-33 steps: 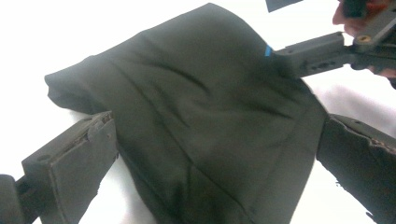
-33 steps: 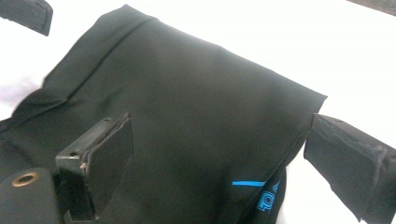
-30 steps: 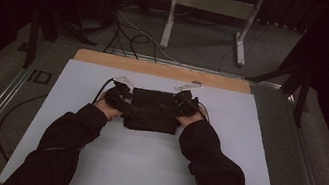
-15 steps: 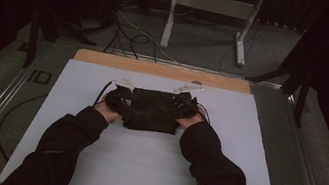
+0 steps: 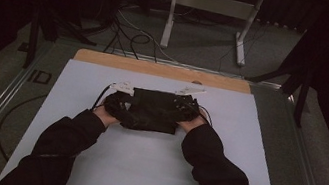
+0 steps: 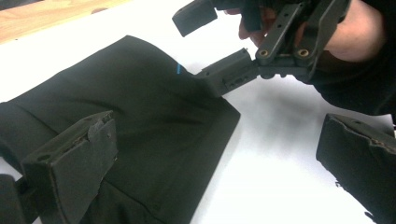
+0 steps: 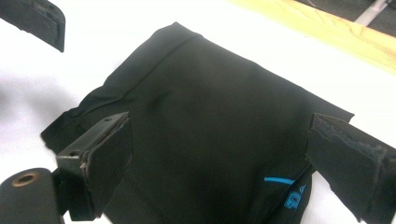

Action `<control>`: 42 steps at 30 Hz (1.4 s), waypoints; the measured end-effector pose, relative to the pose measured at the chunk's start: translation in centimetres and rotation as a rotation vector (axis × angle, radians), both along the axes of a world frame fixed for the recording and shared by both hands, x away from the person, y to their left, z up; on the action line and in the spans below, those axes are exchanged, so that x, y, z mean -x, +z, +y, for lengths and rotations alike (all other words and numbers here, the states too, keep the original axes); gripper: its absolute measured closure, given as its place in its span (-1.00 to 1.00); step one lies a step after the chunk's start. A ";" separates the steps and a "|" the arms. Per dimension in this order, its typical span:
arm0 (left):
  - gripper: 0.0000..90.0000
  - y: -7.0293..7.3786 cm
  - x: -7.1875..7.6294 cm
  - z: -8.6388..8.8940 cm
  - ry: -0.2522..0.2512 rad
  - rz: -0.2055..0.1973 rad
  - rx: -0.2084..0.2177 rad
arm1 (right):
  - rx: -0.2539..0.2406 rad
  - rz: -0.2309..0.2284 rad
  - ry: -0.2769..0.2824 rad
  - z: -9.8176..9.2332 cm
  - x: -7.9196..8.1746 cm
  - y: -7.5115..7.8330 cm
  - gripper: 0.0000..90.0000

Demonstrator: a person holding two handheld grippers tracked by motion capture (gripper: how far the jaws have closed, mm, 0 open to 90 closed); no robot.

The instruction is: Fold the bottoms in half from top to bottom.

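Reaching in from the near edge, both forearms angle inward toward a folded black garment (image 5: 153, 110) lying mid-tabletop (image 5: 150, 166) on the white surface. Left gripper (image 5: 118, 101) sits at the garment's left end, right gripper (image 5: 186, 107) at its right end; both have jaws spread wide, released, straddling the cloth without clamping it.

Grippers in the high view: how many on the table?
2. Left gripper at the left edge of the folded black fabric garment; right gripper at its right edge. Both open.
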State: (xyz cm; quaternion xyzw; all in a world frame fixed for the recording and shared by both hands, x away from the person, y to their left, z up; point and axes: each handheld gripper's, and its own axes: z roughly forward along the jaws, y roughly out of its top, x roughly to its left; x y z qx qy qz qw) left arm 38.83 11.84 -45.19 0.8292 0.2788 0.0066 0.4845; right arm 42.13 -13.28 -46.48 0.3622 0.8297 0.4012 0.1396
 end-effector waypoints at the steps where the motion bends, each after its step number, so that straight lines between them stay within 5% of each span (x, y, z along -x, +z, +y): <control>1: -1.00 0.0 0.1 0.0 -0.005 -0.004 -0.002 | -0.005 -0.003 0.000 -0.1 0.1 0.0 -0.81; 18: -1.00 0.6 2.8 -0.2 -0.051 -0.044 0.016 | -0.037 -0.026 0.075 -0.1 3.0 0.8 -0.81; 42: -1.00 -0.4 7.1 -0.4 -0.121 -0.064 0.030 | -0.024 -0.038 0.178 -0.7 7.9 -1.4 -0.81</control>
